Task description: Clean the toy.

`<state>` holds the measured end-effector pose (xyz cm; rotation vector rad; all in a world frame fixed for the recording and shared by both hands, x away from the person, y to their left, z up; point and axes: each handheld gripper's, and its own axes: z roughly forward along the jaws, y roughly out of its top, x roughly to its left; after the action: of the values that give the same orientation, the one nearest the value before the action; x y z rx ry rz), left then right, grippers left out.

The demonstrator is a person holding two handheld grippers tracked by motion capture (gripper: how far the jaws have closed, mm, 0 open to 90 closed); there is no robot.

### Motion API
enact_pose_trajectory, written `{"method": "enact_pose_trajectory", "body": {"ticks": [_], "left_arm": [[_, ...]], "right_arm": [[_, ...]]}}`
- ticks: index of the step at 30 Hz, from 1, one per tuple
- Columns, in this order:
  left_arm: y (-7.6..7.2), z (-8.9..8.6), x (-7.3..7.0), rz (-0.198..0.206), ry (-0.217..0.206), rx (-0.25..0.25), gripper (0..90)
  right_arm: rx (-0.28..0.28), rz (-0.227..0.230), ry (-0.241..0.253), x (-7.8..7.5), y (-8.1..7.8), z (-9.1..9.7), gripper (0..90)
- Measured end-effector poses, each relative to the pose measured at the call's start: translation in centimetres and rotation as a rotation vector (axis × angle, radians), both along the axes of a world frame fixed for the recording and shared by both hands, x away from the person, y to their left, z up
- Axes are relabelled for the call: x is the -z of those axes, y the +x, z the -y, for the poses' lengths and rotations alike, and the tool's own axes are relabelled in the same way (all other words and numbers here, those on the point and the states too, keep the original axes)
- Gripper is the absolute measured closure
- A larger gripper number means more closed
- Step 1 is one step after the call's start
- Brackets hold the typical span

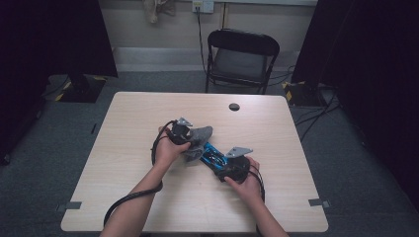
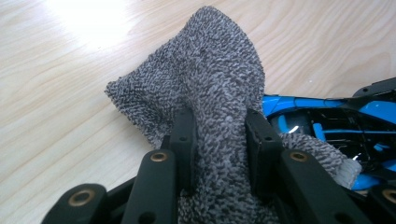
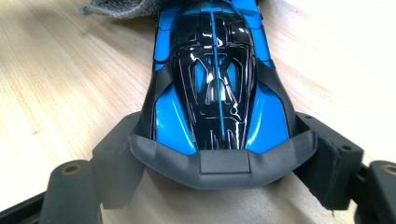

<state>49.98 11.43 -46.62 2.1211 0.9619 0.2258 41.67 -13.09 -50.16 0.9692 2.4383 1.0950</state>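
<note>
A grey knitted cloth point(image 2: 205, 79) is bunched between the jaws of my left gripper point(image 2: 219, 126), which is shut on it. In the high view that gripper point(image 1: 193, 140) holds the cloth point(image 1: 201, 134) at mid-table, over the nose of a blue and black toy car point(image 1: 212, 157). My right gripper point(image 3: 219, 140) grips the car point(image 3: 215, 79) across its rear end, with a pad point(image 3: 116, 154) pressed against each side. The car's front reaches under the cloth's edge point(image 3: 121, 7). From the high view the right gripper point(image 1: 221, 161) sits just right of the left one.
The light wooden table point(image 1: 148, 108) has a round cable hole point(image 1: 234, 106) near its far edge. A black folding chair point(image 1: 242, 54) stands behind the table. Dark curtains hang on both sides. Cables trail from both grippers toward the near edge.
</note>
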Motion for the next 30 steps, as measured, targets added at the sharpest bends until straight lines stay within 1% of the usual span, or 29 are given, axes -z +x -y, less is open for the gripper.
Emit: {"method": "enact_pose_trajectory", "body": {"ticks": [2,3,6,9,12,15,19,21,24,27,29,30], "left_arm": [[-0.3,-0.2,-0.2,0.000,0.002,0.015,68.7],[-0.5,-0.2,-0.3,0.002,-0.006,0.017,68.7],[-1.1,-0.4,-0.8,0.015,-0.010,0.032,68.7],[-1.5,-0.8,-1.1,0.027,0.009,0.036,68.7],[-1.8,-1.3,-1.1,0.026,0.011,0.031,68.7],[-2.1,-1.7,-0.9,0.021,-0.006,0.017,68.5],[-2.6,-2.1,-0.4,0.011,-0.008,0.014,68.5],[-2.9,-2.2,-0.4,0.016,-0.010,0.015,68.5],[-3.6,-2.0,-0.6,0.022,-0.027,0.044,68.6],[-4.5,-1.4,-0.8,0.032,-0.032,0.081,68.5],[-5.0,-1.1,-0.8,0.034,-0.038,0.099,68.5],[-5.2,-0.9,-0.7,0.036,-0.036,0.107,68.4]], "right_arm": [[0.000,0.000,0.000,0.0,0.0,0.0,24.1],[-0.002,0.001,-0.001,0.0,0.0,0.0,24.0],[-0.002,0.000,0.000,0.0,0.0,0.0,24.0],[-0.001,0.000,0.000,0.0,0.0,0.0,24.0],[-0.002,-0.001,-0.001,0.0,0.0,0.0,24.0],[-0.008,-0.001,-0.001,0.0,0.0,0.1,24.0],[-0.007,-0.001,-0.002,0.0,-0.1,0.2,24.0],[-0.008,-0.001,-0.002,0.0,-0.1,0.2,23.9],[-0.008,0.000,-0.002,0.0,-0.1,0.2,23.8],[0.002,-0.002,-0.003,0.0,-0.2,0.2,23.3],[0.003,-0.009,0.000,0.0,-0.2,0.1,18.1],[-0.001,-0.011,-0.007,0.0,-0.3,-0.1,17.2]]}}
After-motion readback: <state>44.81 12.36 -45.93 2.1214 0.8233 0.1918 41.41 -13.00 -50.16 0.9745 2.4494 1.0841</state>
